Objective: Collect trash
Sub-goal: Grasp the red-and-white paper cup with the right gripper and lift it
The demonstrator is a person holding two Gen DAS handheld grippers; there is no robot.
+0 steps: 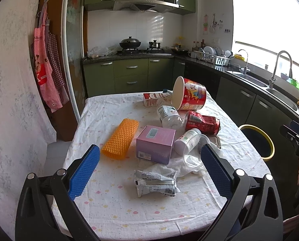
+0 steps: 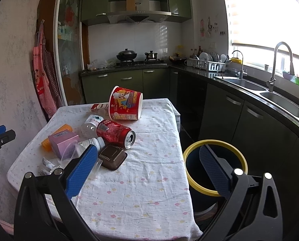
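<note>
Trash lies on the cloth-covered table (image 1: 113,206): a silver wrapper (image 1: 156,183), a purple box (image 1: 155,143), an orange mesh sleeve (image 1: 120,138), a clear cup (image 1: 193,152), a white bottle (image 1: 186,139), a crushed red can (image 1: 202,123), a clear bottle (image 1: 168,116), a red paper bucket (image 1: 190,94) and a carton (image 1: 154,98). My left gripper (image 1: 149,150) is open above the table's near part, over the wrapper. My right gripper (image 2: 149,153) is open above the table's right edge (image 2: 181,146), beside a yellow-rimmed bin (image 2: 215,190). A brown tray (image 2: 113,156) lies by the can (image 2: 116,133).
The bin stands on the floor right of the table, in the left wrist view (image 1: 269,140) too. Green kitchen cabinets (image 1: 131,74), a stove (image 1: 139,50) and a sink counter (image 2: 274,98) run behind and to the right. Aprons (image 1: 47,70) hang on the left wall.
</note>
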